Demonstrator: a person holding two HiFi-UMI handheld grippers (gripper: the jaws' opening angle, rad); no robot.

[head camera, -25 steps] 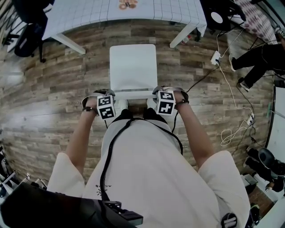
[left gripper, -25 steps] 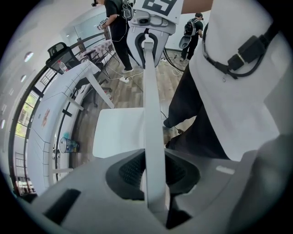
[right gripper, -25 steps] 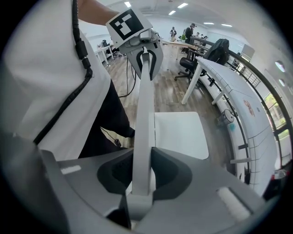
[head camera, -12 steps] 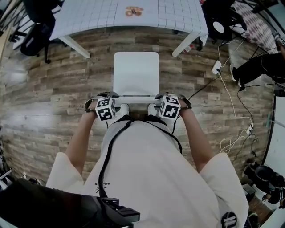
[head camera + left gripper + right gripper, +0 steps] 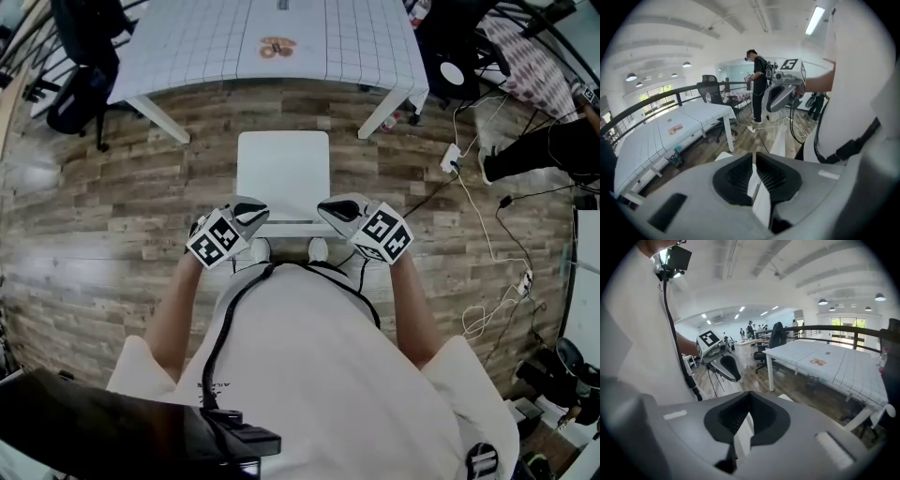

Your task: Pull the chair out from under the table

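Note:
The white chair (image 5: 281, 169) stands on the wood floor, clear of the white gridded table (image 5: 187, 42), with its back rail (image 5: 286, 225) towards me. Both grippers hover just above that rail and hold nothing. My left gripper (image 5: 251, 212) has just been closing, and its pads (image 5: 736, 176) now leave only a thin slit. My right gripper (image 5: 333, 208) has also been closing, and its pads (image 5: 733, 416) now meet at the tips. The left gripper view shows the right gripper (image 5: 780, 96) and a strip of the chair back (image 5: 780, 140). The right gripper view shows the left gripper (image 5: 724, 366).
An orange print (image 5: 275, 47) marks the table top. White cables and a power strip (image 5: 452, 155) lie on the floor at the right, near a person's legs (image 5: 539, 141). A black office chair (image 5: 80, 80) stands at the table's left end.
Both grippers were on the chair's back rail. They have let go, risen above it and rolled so that their marker cubes face outward. The chair has stayed where it was.

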